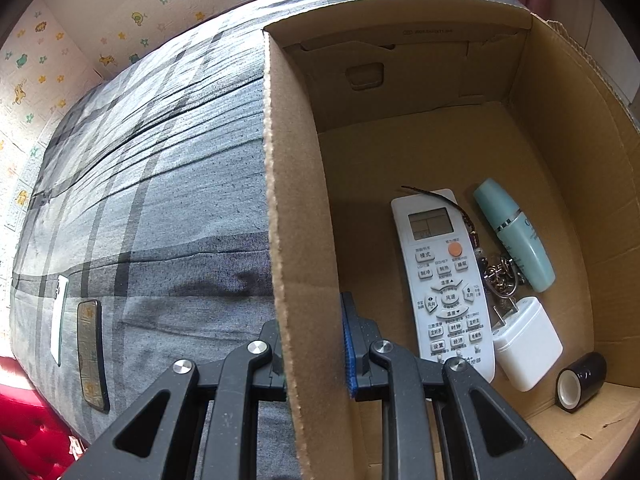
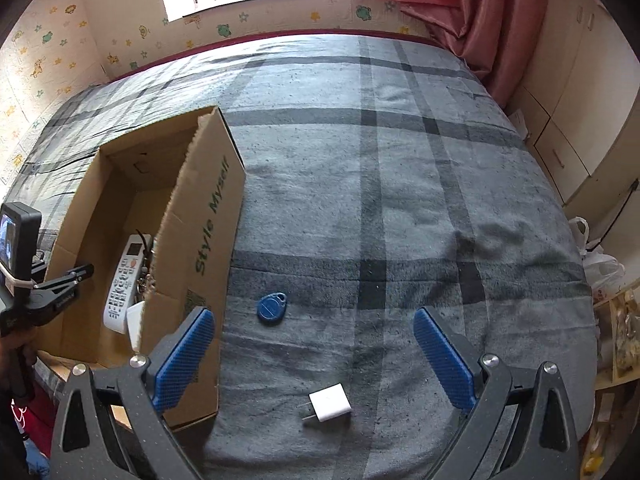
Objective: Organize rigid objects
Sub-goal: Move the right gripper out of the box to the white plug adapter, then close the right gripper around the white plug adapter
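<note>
The bed (image 2: 400, 200) carried the box (image 1: 296, 240), whose left wall the left tool (image 1: 316, 344) clenched. Inside, right of that tool, lay a remote (image 1: 444, 276), bottle (image 1: 516, 236), charger (image 1: 528, 344), keys (image 1: 500, 276) and tape (image 1: 580, 380). The right tool (image 2: 316, 360) stood released, box at its left finger, a plug (image 2: 330, 402) between its fingers, a tag (image 2: 272, 308) just ahead.
</note>
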A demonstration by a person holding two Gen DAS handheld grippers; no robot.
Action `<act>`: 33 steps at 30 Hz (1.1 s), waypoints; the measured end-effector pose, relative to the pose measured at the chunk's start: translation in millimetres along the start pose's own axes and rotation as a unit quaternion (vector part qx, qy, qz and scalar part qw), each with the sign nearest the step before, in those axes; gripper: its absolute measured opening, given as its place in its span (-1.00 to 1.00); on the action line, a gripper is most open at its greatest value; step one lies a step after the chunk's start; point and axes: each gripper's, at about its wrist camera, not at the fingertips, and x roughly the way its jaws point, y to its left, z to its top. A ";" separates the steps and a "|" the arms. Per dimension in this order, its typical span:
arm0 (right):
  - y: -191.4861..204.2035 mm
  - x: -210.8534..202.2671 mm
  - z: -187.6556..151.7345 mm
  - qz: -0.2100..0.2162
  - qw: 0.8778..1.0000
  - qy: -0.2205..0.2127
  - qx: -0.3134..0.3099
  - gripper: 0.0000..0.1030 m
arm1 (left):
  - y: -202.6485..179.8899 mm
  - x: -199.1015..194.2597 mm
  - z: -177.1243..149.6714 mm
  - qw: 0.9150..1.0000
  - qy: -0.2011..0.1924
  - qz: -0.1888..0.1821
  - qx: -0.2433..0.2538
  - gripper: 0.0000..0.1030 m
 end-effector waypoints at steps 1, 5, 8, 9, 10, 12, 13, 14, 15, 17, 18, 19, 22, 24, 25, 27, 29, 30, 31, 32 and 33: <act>-2.3 4.8 -4.2 -0.002 1.000 0.005 0.002 0.98 | -0.2 -0.2 -0.1 1.000 0.000 0.000 0.000 -0.59; -11.9 23.7 -20.6 -0.011 0.999 0.029 0.013 0.98 | -0.4 -0.5 -0.3 1.000 0.000 0.000 -0.001 -0.59; -16.8 35.0 -31.8 -0.016 0.999 0.041 0.019 0.98 | -1.3 -0.7 -0.4 1.000 0.000 0.002 0.001 -0.59; -18.0 39.4 -35.6 -0.017 0.999 0.047 0.020 0.98 | -1.3 -0.7 -0.5 1.000 0.000 0.003 0.001 -0.59; -19.3 43.9 -39.1 -0.016 0.998 0.053 0.023 0.98 | -1.8 -0.8 -0.3 1.000 0.000 0.003 0.001 -0.59; -21.3 51.6 -46.2 -0.014 0.997 0.063 0.028 0.98 | -1.9 -0.9 -0.4 1.000 0.000 0.002 0.000 -0.59; -21.7 55.1 -49.7 -0.014 0.997 0.068 0.029 0.98 | -2.2 -0.8 -0.4 1.000 0.000 0.002 0.000 -0.59; -22.1 58.1 -52.9 -0.014 0.997 0.071 0.030 0.98 | -2.2 -0.9 -0.3 1.000 0.001 0.002 0.000 -0.59; -22.4 60.8 -55.7 -0.015 0.997 0.074 0.032 0.98 | -2.0 -0.9 -0.4 1.000 0.001 0.002 0.000 -0.59; -22.9 65.2 -60.8 -0.013 0.996 0.079 0.036 0.98 | -1.4 -0.6 -0.4 1.000 0.001 0.001 -0.001 -0.59; -23.0 67.1 -63.2 -0.011 0.996 0.080 0.038 0.98 | -1.4 -0.6 -0.6 1.000 0.001 0.002 0.000 -0.59; -23.0 69.1 -65.1 -0.010 0.996 0.082 0.039 0.98 | -1.3 -0.7 -0.4 1.000 0.001 0.001 -0.001 -0.59; -24.7 73.6 -69.1 -0.010 0.995 0.085 0.043 0.98 | -1.3 -0.6 -0.4 1.000 0.001 0.002 0.000 -0.59; -25.5 75.9 -71.3 -0.008 0.995 0.089 0.046 0.98 | -1.2 -0.5 -0.5 1.000 0.001 0.002 0.000 -0.59; -26.4 77.1 -71.9 -0.007 0.995 0.091 0.049 0.98 | -1.1 -0.5 -0.4 1.000 0.001 0.003 0.000 -0.59; -27.1 77.2 -73.8 -0.003 0.995 0.091 0.052 0.98 | -1.0 -0.4 -0.4 1.000 0.001 0.003 0.000 -0.59; -26.7 76.7 -75.7 -0.003 0.995 0.091 0.049 0.98 | -1.1 -0.4 -0.4 1.000 0.001 0.003 0.001 -0.59; -26.9 75.8 -77.4 -0.004 0.995 0.090 0.046 0.96 | -0.8 -0.3 -0.6 1.000 0.001 0.003 0.001 -0.59; -26.6 74.6 -78.6 -0.004 0.995 0.090 0.045 0.96 | -1.2 -0.3 -0.4 1.000 0.001 0.004 0.001 -0.59; -26.0 74.6 -79.0 -0.004 0.995 0.090 0.044 0.96 | -0.9 -0.2 -0.5 1.000 0.001 0.004 0.001 -0.59; -24.7 74.8 -79.5 -0.003 0.995 0.090 0.043 0.94 | -0.7 -0.2 -0.5 1.000 0.001 0.003 0.000 -0.59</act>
